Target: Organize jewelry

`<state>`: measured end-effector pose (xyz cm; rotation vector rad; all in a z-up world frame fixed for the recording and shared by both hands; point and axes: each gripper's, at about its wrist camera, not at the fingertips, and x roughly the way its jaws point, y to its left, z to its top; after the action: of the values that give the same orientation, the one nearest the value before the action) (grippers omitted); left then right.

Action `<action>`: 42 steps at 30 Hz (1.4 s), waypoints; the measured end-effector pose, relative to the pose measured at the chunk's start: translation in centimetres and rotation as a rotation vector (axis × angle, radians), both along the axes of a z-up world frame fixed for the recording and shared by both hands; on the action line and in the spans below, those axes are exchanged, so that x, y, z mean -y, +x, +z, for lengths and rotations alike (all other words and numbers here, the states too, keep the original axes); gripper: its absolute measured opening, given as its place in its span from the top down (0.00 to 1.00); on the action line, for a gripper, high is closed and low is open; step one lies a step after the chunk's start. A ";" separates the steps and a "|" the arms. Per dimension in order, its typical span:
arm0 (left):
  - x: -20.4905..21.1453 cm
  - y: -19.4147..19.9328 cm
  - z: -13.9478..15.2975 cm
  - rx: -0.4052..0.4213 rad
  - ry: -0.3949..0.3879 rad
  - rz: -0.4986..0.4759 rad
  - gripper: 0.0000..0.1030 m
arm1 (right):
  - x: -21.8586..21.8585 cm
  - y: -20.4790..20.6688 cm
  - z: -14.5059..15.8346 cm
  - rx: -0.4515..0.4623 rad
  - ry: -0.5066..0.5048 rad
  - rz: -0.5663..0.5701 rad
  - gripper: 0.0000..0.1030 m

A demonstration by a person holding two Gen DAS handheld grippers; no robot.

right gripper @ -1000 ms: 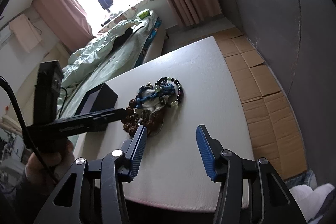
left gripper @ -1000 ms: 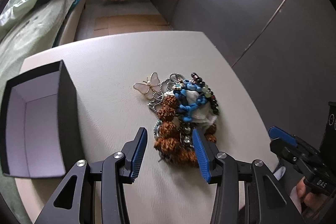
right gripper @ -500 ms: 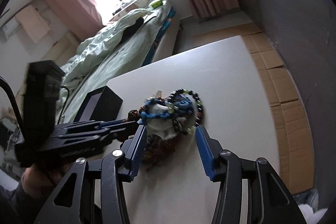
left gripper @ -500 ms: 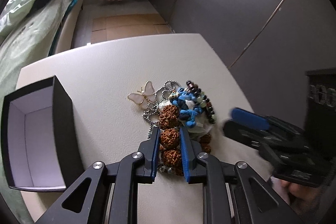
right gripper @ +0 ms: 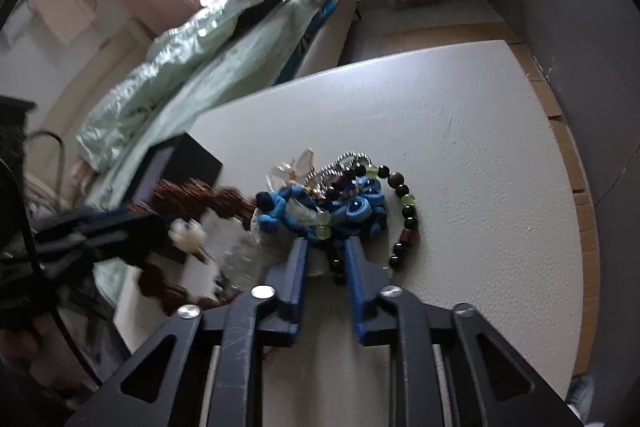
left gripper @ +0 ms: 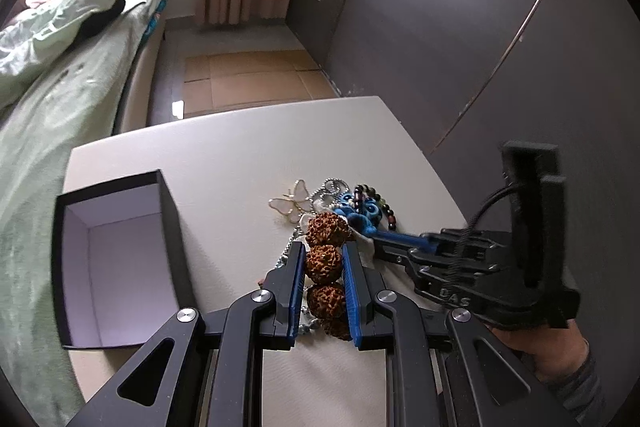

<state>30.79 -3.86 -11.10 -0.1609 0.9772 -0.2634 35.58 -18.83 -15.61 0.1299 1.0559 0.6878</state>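
On the pale table (left gripper: 224, 163) lies a tangled heap of jewelry, and both tongs are into it at once. The left gripper (left gripper: 323, 259) is clenched on the string of big rough brown beads (left gripper: 324, 259): one bead sits squeezed between the blue pads, another just beyond the tips, more trailing back between the fingers toward the handle. That strand looks raised off the table at the pinched end.

The right gripper (right gripper: 325, 251) comes at the heap from its near side, its jaws having just been closing. They now stand narrow, with the tips buried in the blue knotted cord piece (right gripper: 352, 211) and the dark bead strand (right gripper: 404, 211) under it. The pads seem to pinch something there, but which of the two I cannot tell. From the left view, its tip reaches in right beside the brown beads.

Beyond the heap, on its far side, lies a pale butterfly pendant (left gripper: 294, 201) touching a silver ball chain (left gripper: 332, 187). The open black box (left gripper: 168, 227) with its light lining stands left of the heap, apart from it, near the table's edge by the green bedding (left gripper: 60, 87).
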 end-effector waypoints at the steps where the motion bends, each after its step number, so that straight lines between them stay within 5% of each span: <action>1: -0.2 -0.3 0.2 0.004 0.000 0.003 0.81 | -0.3 0.0 -0.3 -0.003 -0.033 0.010 0.90; 24: -4.3 -2.5 5.8 0.117 -0.091 -0.018 0.81 | 2.1 -3.4 7.2 0.066 0.210 -0.012 0.91; 42: -10.6 -4.7 9.8 0.202 -0.040 0.088 0.81 | -3.7 -5.1 12.1 0.142 0.302 0.093 0.91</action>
<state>26.07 6.69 -1.28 -0.2096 0.7631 -0.2136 30.52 -15.08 -3.50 0.2902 0.8213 0.9252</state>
